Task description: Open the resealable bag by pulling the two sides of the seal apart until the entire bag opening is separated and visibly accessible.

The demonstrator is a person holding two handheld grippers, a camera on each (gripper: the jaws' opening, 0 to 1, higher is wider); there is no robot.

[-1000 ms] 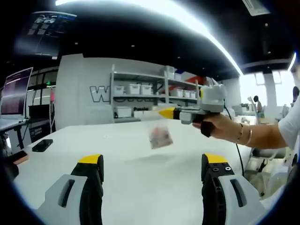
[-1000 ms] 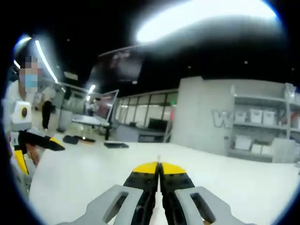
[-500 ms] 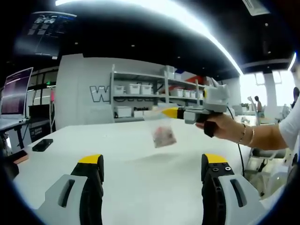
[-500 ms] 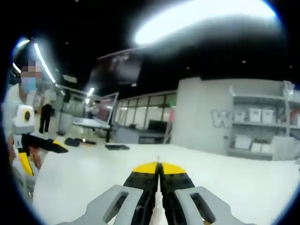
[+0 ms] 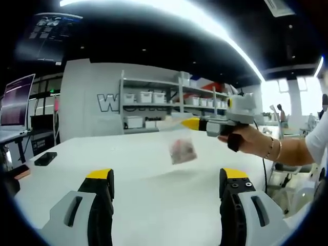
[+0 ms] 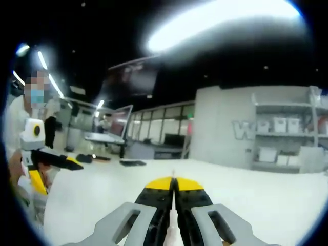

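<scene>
Bag (image 5: 182,148) hangs sealed from right gripper (image 5: 192,123) pinching its top; left gripper (image 5: 163,179) wide, empty; opening not started.

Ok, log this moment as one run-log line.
right gripper: shut on resealable bag, held above white table | left gripper: open, holding nothing | seal: not visibly separated

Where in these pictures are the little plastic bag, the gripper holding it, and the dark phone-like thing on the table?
resealable bag (image 5: 182,149), left gripper view, on its lower part with the reddish contents.
right gripper (image 5: 180,123), left gripper view, at its yellow tips pinching the bag's top.
dark flat object (image 5: 46,159), left gripper view, on its top face.
</scene>
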